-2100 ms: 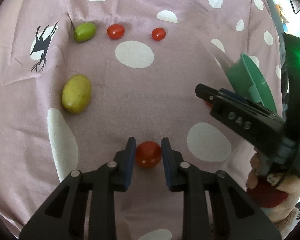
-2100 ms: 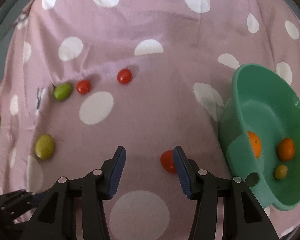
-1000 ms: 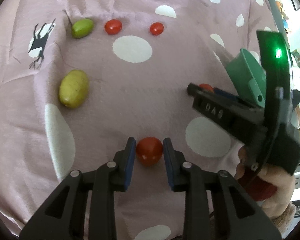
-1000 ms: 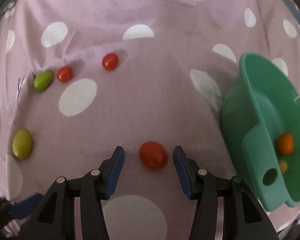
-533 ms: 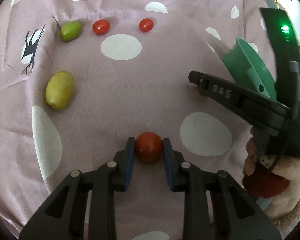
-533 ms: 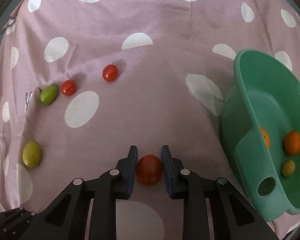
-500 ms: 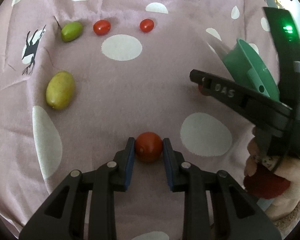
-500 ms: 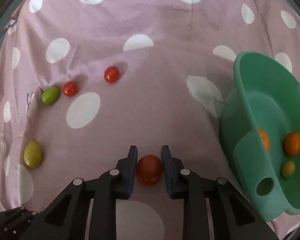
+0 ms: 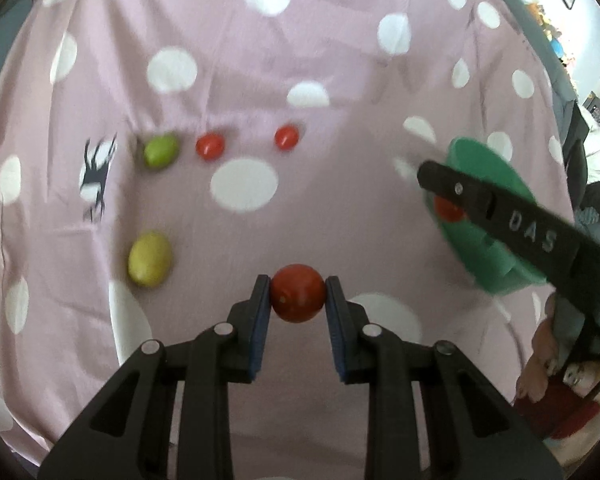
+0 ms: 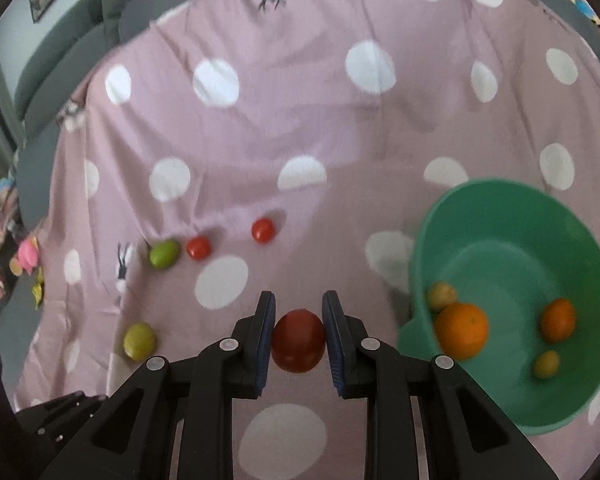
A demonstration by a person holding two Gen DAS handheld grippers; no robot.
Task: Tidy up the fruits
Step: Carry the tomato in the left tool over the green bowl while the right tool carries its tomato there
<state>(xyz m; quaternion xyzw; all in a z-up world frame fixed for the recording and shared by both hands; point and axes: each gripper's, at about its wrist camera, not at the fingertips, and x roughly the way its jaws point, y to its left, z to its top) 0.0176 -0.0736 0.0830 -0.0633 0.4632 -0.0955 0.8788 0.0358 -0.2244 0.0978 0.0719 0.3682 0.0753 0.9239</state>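
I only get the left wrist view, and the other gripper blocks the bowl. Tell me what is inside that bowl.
Observer: The right wrist view looks straight into the green bowl. A large orange lies by its near wall.
Operator: List the rest.
Observer: There is a smaller orange, a small yellowish fruit behind the large orange, and another yellowish fruit nearer the front.
Operator: Confirm the right gripper's hold.
Observer: The right gripper is shut on a red tomato, with both pads pressing its sides.
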